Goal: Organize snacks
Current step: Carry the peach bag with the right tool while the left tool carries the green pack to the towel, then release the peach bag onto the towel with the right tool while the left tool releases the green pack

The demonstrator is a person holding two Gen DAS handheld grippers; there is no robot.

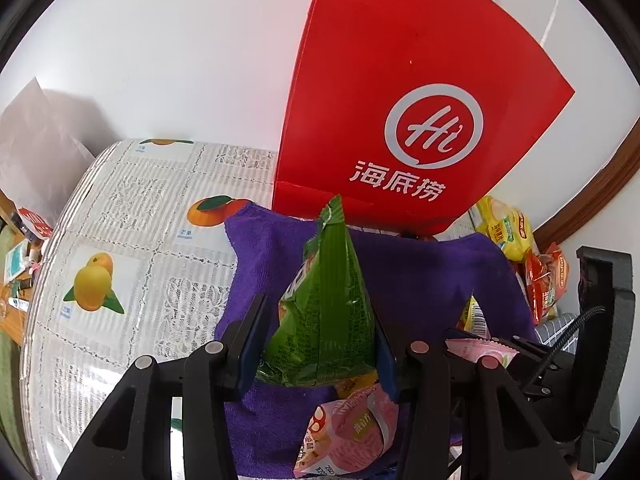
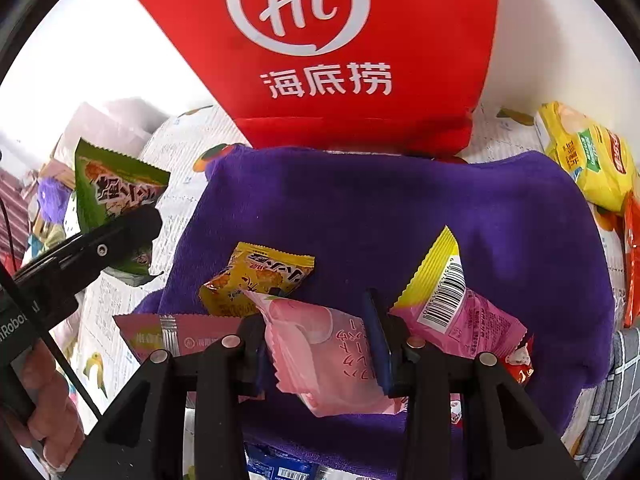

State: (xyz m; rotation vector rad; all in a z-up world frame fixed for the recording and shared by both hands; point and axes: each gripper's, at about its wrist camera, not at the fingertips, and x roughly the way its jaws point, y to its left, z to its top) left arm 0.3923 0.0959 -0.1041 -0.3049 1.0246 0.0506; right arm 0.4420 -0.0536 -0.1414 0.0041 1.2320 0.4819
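Red bag (image 1: 400, 80) marked "Hi 海底捞"; left jaws clamping green packet (image 1: 324, 312), right jaws pink packet (image 2: 324, 352).

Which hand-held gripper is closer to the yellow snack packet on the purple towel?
Right. The right hand-held gripper, holding a pale pink packet, sits just in front of the yellow snack packet. The left hand-held gripper holds a green packet off to the side.

A green snack packet (image 1: 324, 312) stands nearly upright, crimped end up, above the purple cloth's (image 2: 400, 216) left part. A pale pink packet (image 2: 320, 344) lies tilted near the cloth's front edge. Just behind it a small yellow packet (image 2: 258, 276) lies flat; to its right lies a pink-and-yellow packet (image 2: 452, 304), barcode up. Beyond the cloth's far right corner lie yellow bags (image 2: 588, 160).
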